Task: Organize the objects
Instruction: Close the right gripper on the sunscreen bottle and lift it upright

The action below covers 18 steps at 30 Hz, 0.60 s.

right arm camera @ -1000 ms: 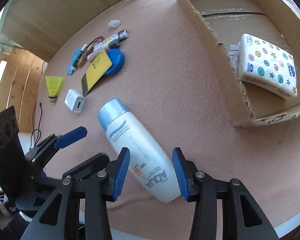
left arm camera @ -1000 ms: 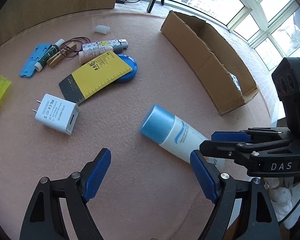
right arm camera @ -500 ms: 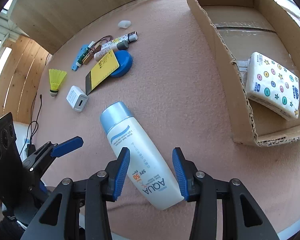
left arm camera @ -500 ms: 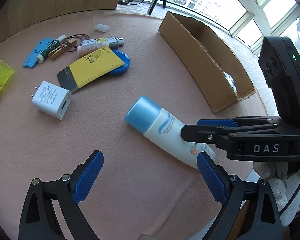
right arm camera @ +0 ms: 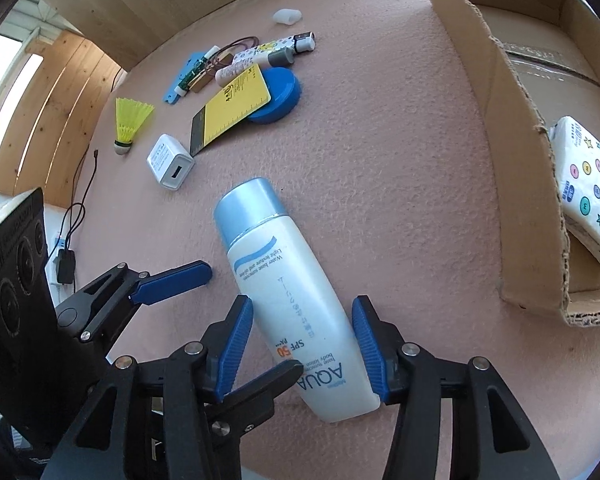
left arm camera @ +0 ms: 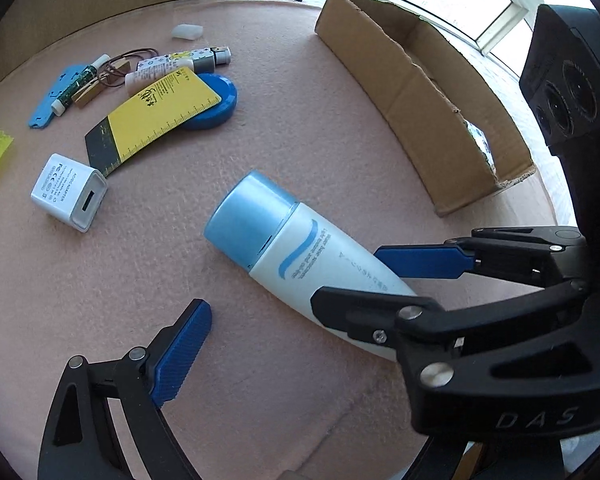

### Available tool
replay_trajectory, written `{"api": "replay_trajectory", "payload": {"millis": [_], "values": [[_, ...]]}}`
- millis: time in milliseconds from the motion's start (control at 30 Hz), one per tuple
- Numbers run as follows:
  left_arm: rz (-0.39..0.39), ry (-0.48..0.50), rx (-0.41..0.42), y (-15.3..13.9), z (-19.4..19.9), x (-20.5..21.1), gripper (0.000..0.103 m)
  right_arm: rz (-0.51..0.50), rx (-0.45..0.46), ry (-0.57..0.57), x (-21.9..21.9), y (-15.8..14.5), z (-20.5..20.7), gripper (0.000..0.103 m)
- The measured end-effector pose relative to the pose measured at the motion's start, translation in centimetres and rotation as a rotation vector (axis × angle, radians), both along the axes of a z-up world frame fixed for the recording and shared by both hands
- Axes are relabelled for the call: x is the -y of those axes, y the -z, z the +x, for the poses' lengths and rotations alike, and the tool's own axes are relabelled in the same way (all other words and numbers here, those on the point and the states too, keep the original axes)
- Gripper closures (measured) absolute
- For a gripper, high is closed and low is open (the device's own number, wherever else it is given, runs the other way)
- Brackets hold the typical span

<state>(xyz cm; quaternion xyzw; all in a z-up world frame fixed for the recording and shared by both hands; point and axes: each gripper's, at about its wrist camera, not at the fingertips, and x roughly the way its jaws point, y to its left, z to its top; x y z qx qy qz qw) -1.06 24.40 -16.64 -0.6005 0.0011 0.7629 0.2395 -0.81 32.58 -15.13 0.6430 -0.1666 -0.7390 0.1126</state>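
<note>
White lotion bottle [right arm camera: 296,304] lies between the opening right gripper [right arm camera: 306,344] pads, untouched; left gripper [right arm camera: 220,320] wide, closing, empty.

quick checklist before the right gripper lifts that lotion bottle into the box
1. Bottle between the right gripper fingers: ok, both pads flank its lower body.
2. Pads pressing on the bottle: not ok, a gap shows on each side and the jaws are opening.
3. Left gripper out of the way: not ok, its fingers straddle the bottle and one crosses under the right gripper; its jaws are closing.
4. Path to the box free: ok, only bare mat lies between.
5. Room in the box: ok, only a tissue pack at its near end.
6. Cap shut tight: cannot tell.
</note>
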Motion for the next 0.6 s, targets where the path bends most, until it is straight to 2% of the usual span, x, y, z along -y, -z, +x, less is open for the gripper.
{"api": "replay_trajectory", "payload": {"millis": [67,300,433,600], "values": [[0.029,0.005,-0.003,-0.26,-0.03,-0.23,0.023,0.015,-0.006,-0.016,0.39,-0.05,-0.03,0.055],[0.069,0.009,0.003,-0.29,-0.04,-0.85,0.03,-0.009,0.005,-0.024,0.37,0.34,-0.37,0.055],[0.085,0.025,0.003,-0.49,0.0,-0.83,0.041,-0.036,0.02,-0.034,0.6,0.57,-0.54,0.061],[0.132,0.022,0.059,-0.68,-0.4,0.08,0.041,-0.048,0.009,-0.037,1.04,0.26,-0.66,0.061]]}}
